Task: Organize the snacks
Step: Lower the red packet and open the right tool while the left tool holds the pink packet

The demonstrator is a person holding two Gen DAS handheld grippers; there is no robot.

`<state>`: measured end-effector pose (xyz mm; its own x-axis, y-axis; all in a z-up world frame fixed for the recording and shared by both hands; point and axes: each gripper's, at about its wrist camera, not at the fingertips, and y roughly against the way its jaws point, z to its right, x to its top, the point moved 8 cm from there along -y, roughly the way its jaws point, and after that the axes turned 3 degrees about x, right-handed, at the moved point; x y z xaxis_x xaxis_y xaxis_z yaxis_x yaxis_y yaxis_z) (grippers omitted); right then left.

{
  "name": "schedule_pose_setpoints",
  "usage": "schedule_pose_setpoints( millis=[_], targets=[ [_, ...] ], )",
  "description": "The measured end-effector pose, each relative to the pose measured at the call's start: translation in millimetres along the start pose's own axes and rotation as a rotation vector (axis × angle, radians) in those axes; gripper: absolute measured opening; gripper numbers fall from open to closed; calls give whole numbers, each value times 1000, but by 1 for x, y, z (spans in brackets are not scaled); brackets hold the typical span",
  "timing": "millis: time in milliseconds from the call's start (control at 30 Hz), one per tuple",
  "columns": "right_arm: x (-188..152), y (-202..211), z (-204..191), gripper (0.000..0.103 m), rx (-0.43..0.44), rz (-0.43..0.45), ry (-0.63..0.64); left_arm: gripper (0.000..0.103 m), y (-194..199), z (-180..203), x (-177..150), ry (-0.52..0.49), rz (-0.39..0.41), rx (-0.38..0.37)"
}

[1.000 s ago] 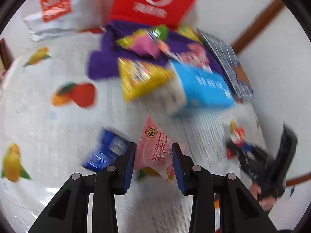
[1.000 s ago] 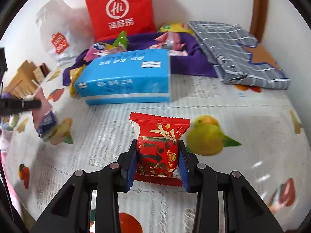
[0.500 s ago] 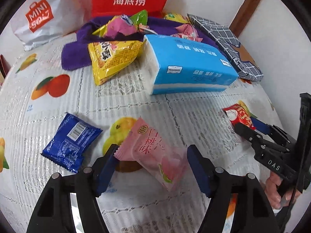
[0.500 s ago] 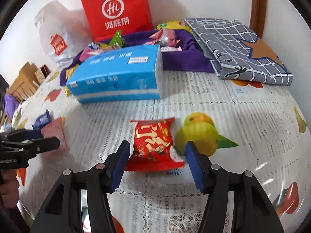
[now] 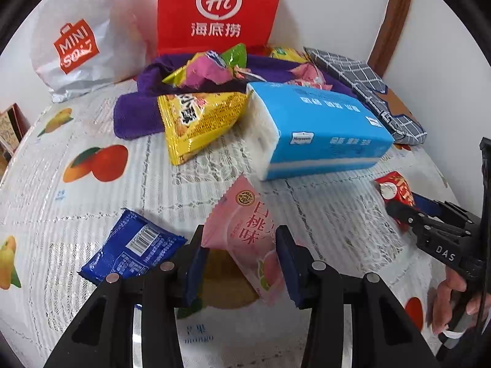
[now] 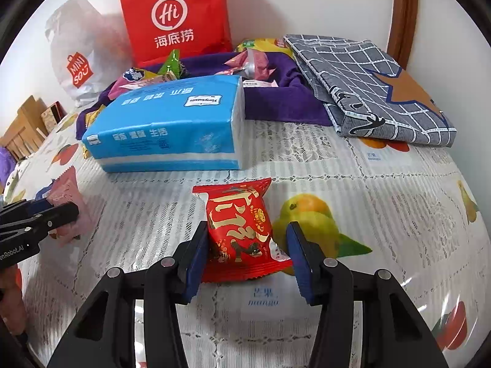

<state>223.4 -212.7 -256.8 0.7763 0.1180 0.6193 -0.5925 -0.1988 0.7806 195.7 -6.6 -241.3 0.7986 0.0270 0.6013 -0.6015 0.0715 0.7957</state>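
A pink peach-flavour snack packet (image 5: pixel 245 230) lies between the fingers of my left gripper (image 5: pixel 241 260). The jaws are closing and both pads meet its edges. A red snack packet (image 6: pixel 239 230) lies on the fruit-print tablecloth (image 6: pixel 399 184) inside my right gripper (image 6: pixel 245 257), whose jaws are closing too. The left pad touches the red packet, and a gap shows at the right pad. A dark blue snack packet (image 5: pixel 132 248) lies flat just left of the left gripper. In the left wrist view the right gripper (image 5: pixel 411 211) is at the far right, held by a hand (image 5: pixel 451 303).
A blue tissue pack (image 5: pixel 319 128) sits mid-table with a yellow snack bag (image 5: pixel 199 119) against it. Behind them, several snacks lie on a purple cloth (image 5: pixel 135 116). A red paper bag (image 5: pixel 218 9) and a white bag (image 5: pixel 79 49) stand at the wall. A grey checked cloth (image 6: pixel 368 86) lies at the back right.
Both grippers released their packets onto the table, opened wide, and have narrowed around them again. The left gripper came down toward the tablecloth.
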Motion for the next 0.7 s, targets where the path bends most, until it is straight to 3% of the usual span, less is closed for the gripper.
schedule_pose_setpoints(
  millis=[267,533,633,700],
  targets=[
    [0,-2,0,50,-6,-1,0,45,-1,-4,1,34,8,-31],
    [1,-2,6,51,-24,0,-27,42,-1,-1,0,17,8,-10],
    [1,-2,6,51,-27,1,-24,40,-2,0,0,19,8,-19],
    [1,-2,6,50,-27,1,-25,30,-1,2,0,21,8,-48]
  ],
)
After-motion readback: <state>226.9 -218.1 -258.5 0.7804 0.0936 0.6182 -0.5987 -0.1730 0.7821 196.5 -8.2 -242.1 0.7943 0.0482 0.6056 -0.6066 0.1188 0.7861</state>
